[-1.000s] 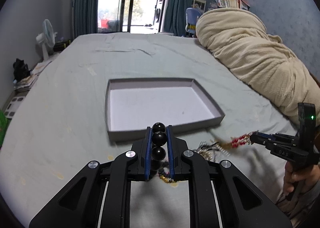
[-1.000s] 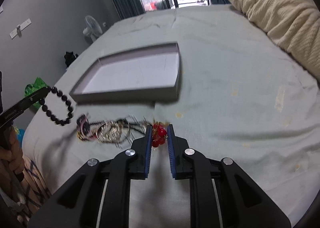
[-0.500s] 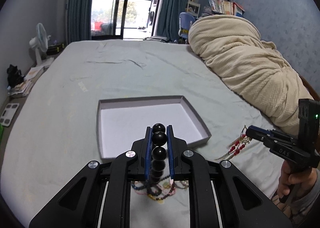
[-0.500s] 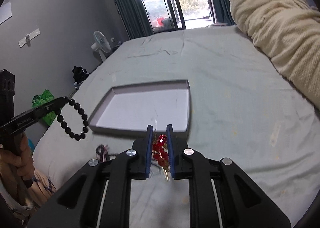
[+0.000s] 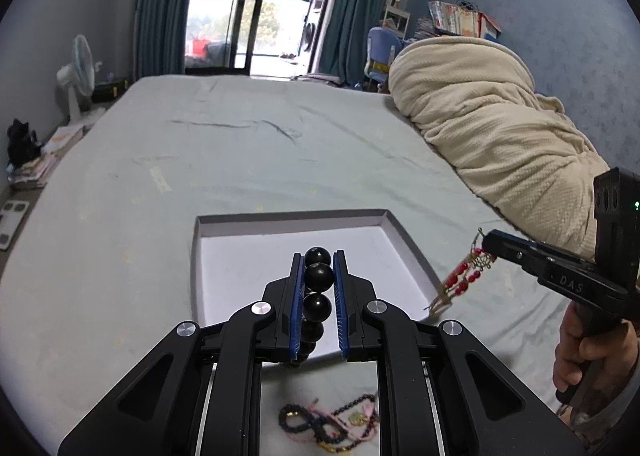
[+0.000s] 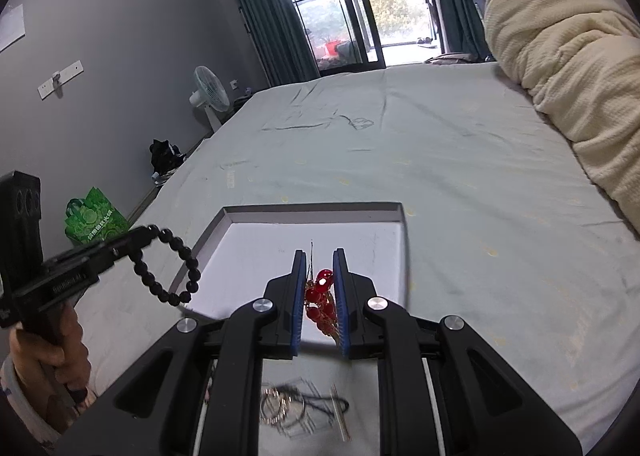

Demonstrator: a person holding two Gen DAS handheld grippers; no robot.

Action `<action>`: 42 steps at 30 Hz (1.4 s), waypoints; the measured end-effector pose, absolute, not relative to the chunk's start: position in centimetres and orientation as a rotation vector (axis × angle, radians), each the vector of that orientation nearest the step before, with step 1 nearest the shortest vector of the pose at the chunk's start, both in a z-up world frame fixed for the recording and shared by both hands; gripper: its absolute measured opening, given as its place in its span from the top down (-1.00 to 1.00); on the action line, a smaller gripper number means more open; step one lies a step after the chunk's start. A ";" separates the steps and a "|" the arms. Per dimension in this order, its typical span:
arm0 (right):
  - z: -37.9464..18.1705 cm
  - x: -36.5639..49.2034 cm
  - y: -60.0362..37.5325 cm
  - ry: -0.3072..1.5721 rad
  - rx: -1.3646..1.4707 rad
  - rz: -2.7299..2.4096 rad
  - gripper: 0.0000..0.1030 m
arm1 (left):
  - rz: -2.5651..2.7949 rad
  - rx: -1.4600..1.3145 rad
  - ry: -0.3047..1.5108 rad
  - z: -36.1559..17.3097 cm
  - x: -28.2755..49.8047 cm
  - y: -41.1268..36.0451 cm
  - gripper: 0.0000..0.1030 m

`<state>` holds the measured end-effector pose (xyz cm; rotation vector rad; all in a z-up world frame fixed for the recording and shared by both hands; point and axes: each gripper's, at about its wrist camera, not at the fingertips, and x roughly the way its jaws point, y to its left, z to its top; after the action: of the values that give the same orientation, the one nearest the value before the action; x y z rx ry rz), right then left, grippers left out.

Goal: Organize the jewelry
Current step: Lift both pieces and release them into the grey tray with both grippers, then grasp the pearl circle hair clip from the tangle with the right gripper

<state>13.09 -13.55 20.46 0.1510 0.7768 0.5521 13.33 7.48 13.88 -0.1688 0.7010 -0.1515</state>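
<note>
Glossy black round-bead bracelet point(image 5: 318, 288)

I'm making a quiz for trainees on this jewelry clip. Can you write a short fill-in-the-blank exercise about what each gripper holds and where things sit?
1. The left gripper is shut on a bracelet of ____ beads.
2. The right gripper grips an ornament with ____ beads.
3. Both grippers are raised above a shallow, empty ____.
4. More tangled jewelry lies on the ____.

Missing words: black; red; tray; bed

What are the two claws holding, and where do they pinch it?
Left claw pinches the black bead bracelet on a few beads of its loop. Right claw pinches the red bead earring near its top.
</note>
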 end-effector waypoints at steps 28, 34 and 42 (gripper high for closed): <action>16.3 16.1 -16.3 0.899 0.300 0.466 0.27 | -0.006 -0.314 0.925 8.8 15.4 12.3 0.11; 16.3 14.9 -17.9 0.906 0.297 0.436 0.25 | -0.029 -0.252 0.902 9.8 13.5 10.2 -0.02; 15.5 11.9 -17.9 0.930 0.223 0.443 0.13 | -0.069 -0.181 0.917 9.1 11.0 8.2 -0.10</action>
<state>11.95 -17.89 15.53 0.2227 0.9299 0.4428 11.00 8.21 9.06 -0.1812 0.9173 -0.0685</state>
